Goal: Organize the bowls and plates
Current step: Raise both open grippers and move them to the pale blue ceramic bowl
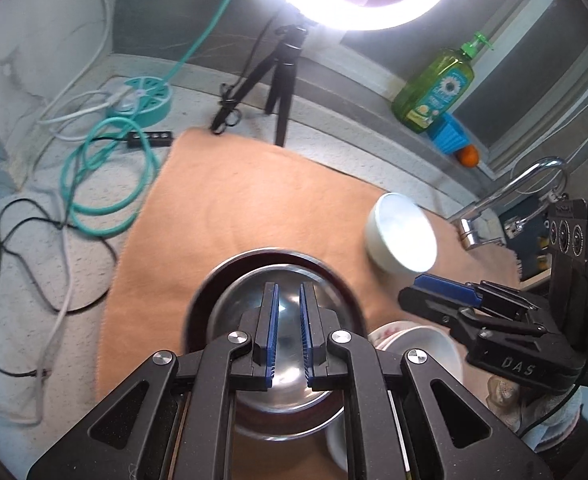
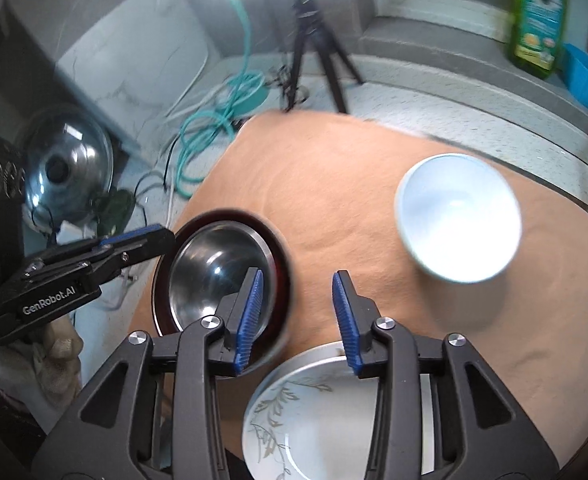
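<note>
Left tool (image 1: 290,332) is pinched narrow with nothing between its pads, poised over the shiny steel bowl (image 2: 218,268) nested in a dark red-rimmed dish (image 2: 282,280) at the peach cloth's (image 2: 333,168) seven o'clock. Right tool (image 2: 297,320) stands partly parted and empty above the white plate with a leaf pattern (image 2: 305,420) at six o'clock. The plain white bowl (image 2: 459,218) sits at two o'clock; my call: approach it squarely, straddle one wall of the rim, squeeze gently.

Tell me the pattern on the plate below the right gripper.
The plate is white with grey-brown leafy sprigs; the right wrist view shows it best.
</note>
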`<action>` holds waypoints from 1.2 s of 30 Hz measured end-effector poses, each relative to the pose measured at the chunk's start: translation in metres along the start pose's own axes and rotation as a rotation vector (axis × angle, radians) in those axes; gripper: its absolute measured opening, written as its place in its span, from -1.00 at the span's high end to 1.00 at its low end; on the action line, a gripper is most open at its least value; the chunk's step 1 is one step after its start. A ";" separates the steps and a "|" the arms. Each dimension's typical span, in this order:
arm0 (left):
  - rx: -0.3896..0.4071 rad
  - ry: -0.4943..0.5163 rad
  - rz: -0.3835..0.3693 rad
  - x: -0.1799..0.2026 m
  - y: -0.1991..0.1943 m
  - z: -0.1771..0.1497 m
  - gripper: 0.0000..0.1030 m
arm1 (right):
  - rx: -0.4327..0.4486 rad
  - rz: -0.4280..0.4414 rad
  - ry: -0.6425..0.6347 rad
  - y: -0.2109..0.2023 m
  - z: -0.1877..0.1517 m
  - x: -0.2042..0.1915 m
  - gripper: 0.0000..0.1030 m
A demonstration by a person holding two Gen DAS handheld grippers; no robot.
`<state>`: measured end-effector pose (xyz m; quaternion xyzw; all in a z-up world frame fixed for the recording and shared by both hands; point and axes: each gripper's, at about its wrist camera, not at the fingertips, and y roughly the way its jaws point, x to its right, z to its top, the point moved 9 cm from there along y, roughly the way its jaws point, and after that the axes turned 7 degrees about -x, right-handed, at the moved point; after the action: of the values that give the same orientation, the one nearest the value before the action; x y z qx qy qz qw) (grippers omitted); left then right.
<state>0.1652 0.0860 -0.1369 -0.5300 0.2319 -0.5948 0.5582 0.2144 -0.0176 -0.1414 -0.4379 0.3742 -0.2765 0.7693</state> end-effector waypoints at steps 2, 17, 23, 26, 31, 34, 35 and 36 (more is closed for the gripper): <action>-0.005 0.011 -0.013 0.009 0.004 0.004 0.83 | 0.021 -0.012 0.023 -0.008 0.002 0.012 0.27; -0.063 0.065 -0.076 0.069 0.055 0.033 0.82 | 0.105 -0.104 0.263 -0.035 0.011 0.130 0.26; -0.093 0.071 -0.094 0.087 0.076 0.045 0.82 | 0.070 -0.071 0.311 -0.020 0.016 0.146 0.26; -0.108 0.069 -0.089 0.090 0.086 0.051 0.82 | 0.056 -0.063 0.325 -0.013 0.016 0.150 0.26; -0.132 0.063 -0.073 0.091 0.101 0.058 0.82 | 0.035 -0.039 0.360 0.000 0.018 0.160 0.26; -0.148 0.066 -0.056 0.090 0.109 0.059 0.82 | 0.026 -0.032 0.375 0.005 0.019 0.165 0.26; -0.152 0.067 -0.049 0.090 0.112 0.060 0.82 | 0.022 -0.033 0.379 0.007 0.019 0.167 0.26; -0.155 0.068 -0.042 0.089 0.114 0.061 0.82 | 0.020 -0.033 0.382 0.008 0.019 0.168 0.26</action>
<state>0.2834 -0.0068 -0.1825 -0.5559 0.2848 -0.6041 0.4948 0.3260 -0.1315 -0.1980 -0.3759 0.5034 -0.3707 0.6840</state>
